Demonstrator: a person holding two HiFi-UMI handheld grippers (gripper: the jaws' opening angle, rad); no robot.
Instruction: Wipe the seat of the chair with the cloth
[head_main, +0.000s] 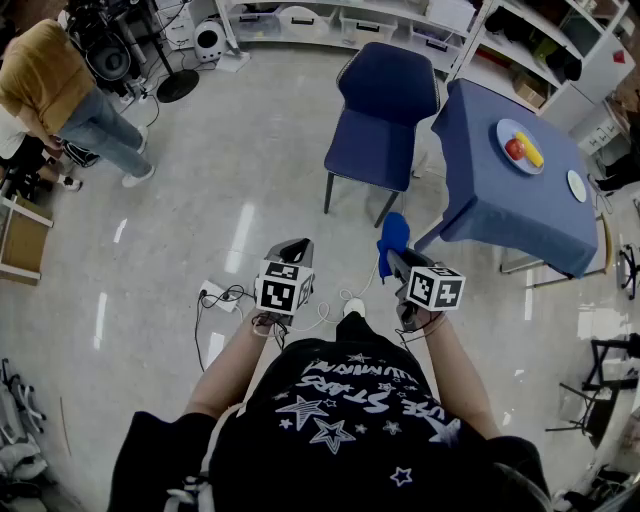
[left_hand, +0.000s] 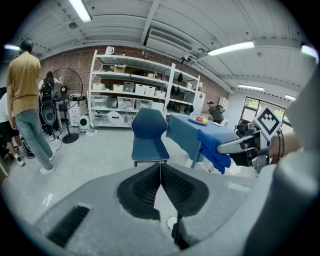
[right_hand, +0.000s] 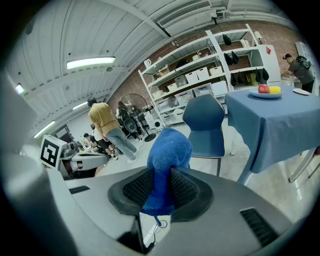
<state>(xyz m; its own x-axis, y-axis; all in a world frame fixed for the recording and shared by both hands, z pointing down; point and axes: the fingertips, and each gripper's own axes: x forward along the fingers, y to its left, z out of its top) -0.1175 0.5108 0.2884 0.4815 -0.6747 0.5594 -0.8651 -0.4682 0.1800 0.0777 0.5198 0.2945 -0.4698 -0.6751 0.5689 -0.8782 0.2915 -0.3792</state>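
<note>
A dark blue chair (head_main: 383, 112) stands on the floor ahead of me, its seat (head_main: 375, 150) bare; it also shows as the chair (left_hand: 148, 140) in the left gripper view and the chair (right_hand: 206, 127) in the right gripper view. My right gripper (head_main: 397, 262) is shut on a blue cloth (head_main: 393, 238), which bulges up between the jaws as the cloth (right_hand: 167, 165) and hangs as the cloth (left_hand: 215, 149). My left gripper (head_main: 290, 250) is shut with nothing in it, its pads meeting. Both grippers hover well short of the chair.
A table with a blue tablecloth (head_main: 520, 180) stands right of the chair, carrying a plate of fruit (head_main: 522, 147). A power strip and cables (head_main: 222, 296) lie on the floor near my feet. A person (head_main: 70, 95) stands at far left. Shelves (head_main: 340, 20) line the back.
</note>
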